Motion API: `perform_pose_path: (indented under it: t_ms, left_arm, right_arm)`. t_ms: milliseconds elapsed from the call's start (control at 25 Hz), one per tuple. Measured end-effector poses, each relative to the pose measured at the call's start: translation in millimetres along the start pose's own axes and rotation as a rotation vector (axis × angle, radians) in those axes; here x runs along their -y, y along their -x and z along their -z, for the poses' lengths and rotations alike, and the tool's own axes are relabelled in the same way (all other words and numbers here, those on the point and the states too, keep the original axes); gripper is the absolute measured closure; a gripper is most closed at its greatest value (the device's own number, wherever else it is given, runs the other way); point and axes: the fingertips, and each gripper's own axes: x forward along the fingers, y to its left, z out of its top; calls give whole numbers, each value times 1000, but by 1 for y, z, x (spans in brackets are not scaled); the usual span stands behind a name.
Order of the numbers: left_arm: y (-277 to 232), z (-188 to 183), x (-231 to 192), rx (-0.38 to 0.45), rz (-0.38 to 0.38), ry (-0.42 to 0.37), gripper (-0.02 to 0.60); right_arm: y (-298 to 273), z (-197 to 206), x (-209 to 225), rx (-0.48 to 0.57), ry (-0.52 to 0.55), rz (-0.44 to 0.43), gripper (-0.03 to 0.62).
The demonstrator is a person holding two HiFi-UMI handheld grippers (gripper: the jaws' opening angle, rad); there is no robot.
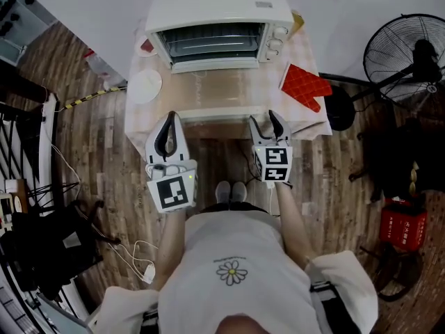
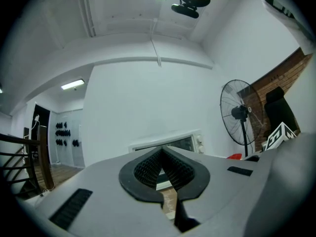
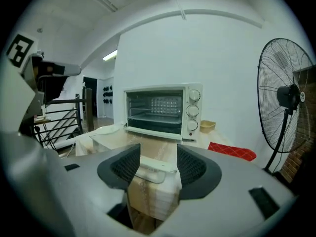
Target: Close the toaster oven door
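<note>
Nearest, the left gripper (image 1: 170,132) hangs idle with its jaws together on nothing. The right gripper (image 1: 268,122) has its jaws wide, level with the white door handle (image 3: 150,170). Only the right gripper view shows that handle sitting between the pads, apparently ungripped. The glass door (image 1: 219,89) lies folded down flat from the toaster oven (image 1: 215,5), its whole span clear only in the head view. This looks like the approach: next, clamp or catch the handle and swing it up and away
</note>
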Motion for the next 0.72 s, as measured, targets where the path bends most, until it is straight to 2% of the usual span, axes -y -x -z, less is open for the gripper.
perform_pose_path:
  t_ms: [400,720]
  left_arm:
    - [3,2,-9,-13,-33,-6,566]
    - [4,3,-10,-22,-37,-21,566]
  right_arm:
    - [-25,54,6,-124,-38,38,396]
    - [-42,81,15,-174,-214,78,396]
